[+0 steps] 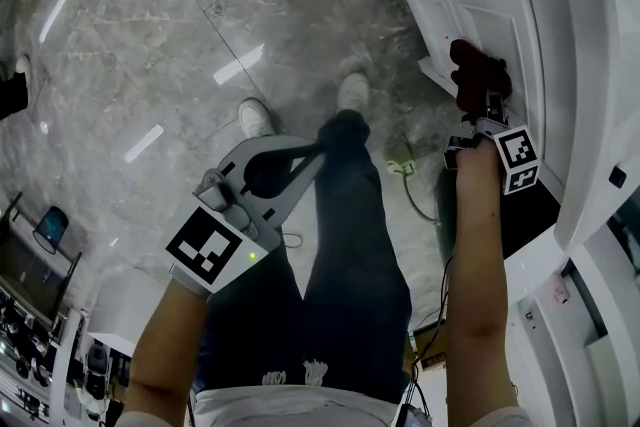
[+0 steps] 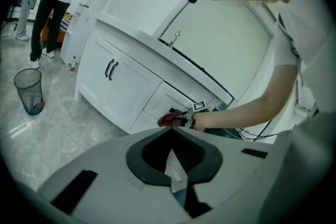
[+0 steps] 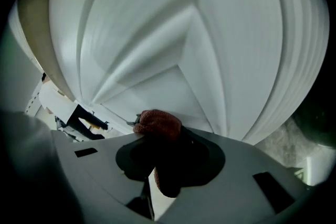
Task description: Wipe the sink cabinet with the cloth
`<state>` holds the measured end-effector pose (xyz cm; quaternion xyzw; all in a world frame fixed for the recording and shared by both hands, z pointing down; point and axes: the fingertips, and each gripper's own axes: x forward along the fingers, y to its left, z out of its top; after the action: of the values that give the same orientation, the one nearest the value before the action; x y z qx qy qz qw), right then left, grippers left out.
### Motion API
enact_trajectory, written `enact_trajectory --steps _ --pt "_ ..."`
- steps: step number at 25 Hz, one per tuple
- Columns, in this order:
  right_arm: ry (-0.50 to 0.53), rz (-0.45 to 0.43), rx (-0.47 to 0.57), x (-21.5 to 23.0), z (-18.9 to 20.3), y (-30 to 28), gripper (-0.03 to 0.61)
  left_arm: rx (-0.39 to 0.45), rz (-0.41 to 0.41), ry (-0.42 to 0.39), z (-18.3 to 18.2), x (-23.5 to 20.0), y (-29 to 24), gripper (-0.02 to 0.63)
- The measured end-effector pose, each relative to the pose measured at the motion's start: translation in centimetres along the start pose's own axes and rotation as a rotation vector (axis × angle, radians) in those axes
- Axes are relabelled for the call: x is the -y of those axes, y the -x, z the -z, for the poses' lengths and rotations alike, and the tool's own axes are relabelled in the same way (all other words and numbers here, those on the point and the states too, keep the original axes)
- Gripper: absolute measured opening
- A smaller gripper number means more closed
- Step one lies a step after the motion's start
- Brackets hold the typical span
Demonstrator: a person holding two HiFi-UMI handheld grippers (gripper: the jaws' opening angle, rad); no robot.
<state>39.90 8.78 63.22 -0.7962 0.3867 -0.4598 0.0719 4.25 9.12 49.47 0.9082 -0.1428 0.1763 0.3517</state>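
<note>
The dark red cloth (image 1: 478,70) is bunched up and pressed against a panelled door of the white sink cabinet (image 1: 490,15). My right gripper (image 1: 487,110) is shut on it, at arm's length to the right. In the right gripper view the cloth (image 3: 157,123) sticks out past the jaws and touches the white door panel (image 3: 178,44). My left gripper (image 1: 318,150) hangs over the person's thigh, away from the cabinet, jaws together with nothing in them. In the left gripper view the cloth (image 2: 169,118) shows low on the cabinet front (image 2: 126,86).
A dark open compartment (image 1: 520,215) gapes just beside the right forearm. Cables (image 1: 408,170) lie on the marble floor near the person's shoes (image 1: 352,93). A mesh waste bin (image 2: 29,92) stands on the floor left of the cabinet, with people (image 2: 50,13) behind it.
</note>
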Motion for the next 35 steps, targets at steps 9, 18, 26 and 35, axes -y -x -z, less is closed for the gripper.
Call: enact_trajectory --steps 9,18,26,35 --pt "0.104 -0.019 0.038 -2.8 -2.3 3.2 0.089 0.028 -0.007 0.008 -0.2 -0.8 2.1 0.009" --pt "0.029 -0.054 0.000 -4.5 0.9 5.9 0.089 0.046 -0.027 0.022 0.4 -1.4 4.4 0.009" --pt "0.021 -0.028 -0.013 -4.4 2.6 0.8 0.090 0.051 -0.063 0.043 1.2 -2.0 5.0 0.009" --pt "-0.025 -0.023 0.086 -4.4 -0.3 1.4 0.089 0.057 -0.065 0.046 0.9 -1.8 4.5 0.009"
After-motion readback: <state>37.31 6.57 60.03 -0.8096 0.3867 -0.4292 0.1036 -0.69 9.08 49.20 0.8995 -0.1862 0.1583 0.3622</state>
